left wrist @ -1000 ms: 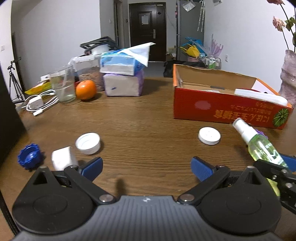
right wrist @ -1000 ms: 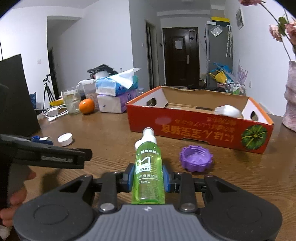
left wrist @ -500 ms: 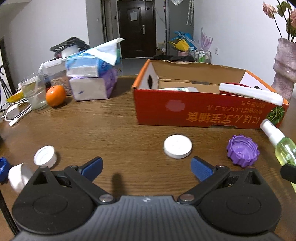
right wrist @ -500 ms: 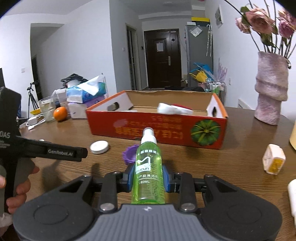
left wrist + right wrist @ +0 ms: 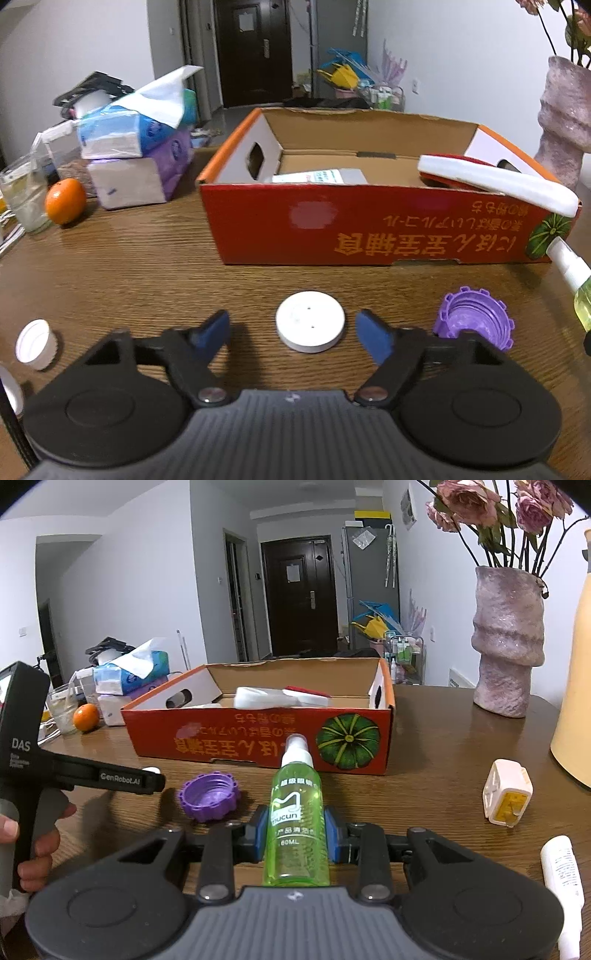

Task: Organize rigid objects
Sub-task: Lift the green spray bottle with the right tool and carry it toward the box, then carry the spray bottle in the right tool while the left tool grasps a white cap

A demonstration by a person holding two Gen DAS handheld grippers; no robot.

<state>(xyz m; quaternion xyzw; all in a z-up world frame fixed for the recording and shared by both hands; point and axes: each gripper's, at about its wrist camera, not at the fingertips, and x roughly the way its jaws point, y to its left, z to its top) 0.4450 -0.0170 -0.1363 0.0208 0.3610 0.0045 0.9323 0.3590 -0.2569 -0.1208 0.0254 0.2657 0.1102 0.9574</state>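
My left gripper [image 5: 293, 328] is open, its blue fingers either side of a white round lid [image 5: 310, 326] lying on the wooden table [image 5: 147, 266]. A purple cap [image 5: 474, 321] lies to its right and shows in the right wrist view [image 5: 209, 795] too. My right gripper [image 5: 295, 825] is shut on a green spray bottle [image 5: 295, 812], held above the table, nozzle towards the orange cardboard box [image 5: 258, 734]. The bottle shows at the right edge of the left wrist view [image 5: 576, 280]. The box [image 5: 369, 229] holds a white foam piece [image 5: 495, 182] and a packet.
A small white cap [image 5: 35, 343] lies at the left. Tissue packs [image 5: 136, 155], an orange [image 5: 65, 201] and a glass [image 5: 24, 199] stand at the back left. A pink vase [image 5: 506, 646], a yellow jug [image 5: 576, 701], a white-yellow plug [image 5: 508, 797] and a white tube [image 5: 563, 878] sit right.
My left gripper has swung right and forward, so the white lid now lies between its fingers. My right gripper has moved right with the bottle; the box looks closer.
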